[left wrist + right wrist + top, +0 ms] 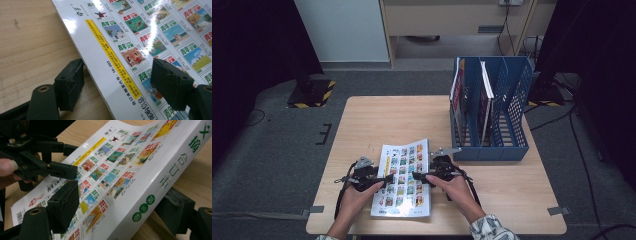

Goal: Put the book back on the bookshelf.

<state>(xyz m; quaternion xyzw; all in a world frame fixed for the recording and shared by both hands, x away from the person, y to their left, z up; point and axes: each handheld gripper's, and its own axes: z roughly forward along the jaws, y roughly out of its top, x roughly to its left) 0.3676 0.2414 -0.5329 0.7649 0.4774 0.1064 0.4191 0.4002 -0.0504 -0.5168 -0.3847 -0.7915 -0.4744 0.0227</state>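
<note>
A thick white magazine (402, 175) with rows of small colour pictures on its cover lies near the front edge of the wooden table (377, 120). My left gripper (384, 179) takes its left edge: in the left gripper view (118, 72) one jaw sits low against the edge by the tabletop, the other rests on the glossy cover (140, 37). My right gripper (417, 176) takes the spine side; in the right gripper view (121, 200) one jaw presses on the cover (120, 165) and the other sits beneath the green-lettered spine (172, 177). The left gripper (50, 167) shows across the cover.
A blue file rack (512, 145) stands at the table's right, its open slots facing the magazine, with books (484, 100) upright in its left slots. Bare tabletop lies behind the magazine and left of it. Grey carpet surrounds the table.
</note>
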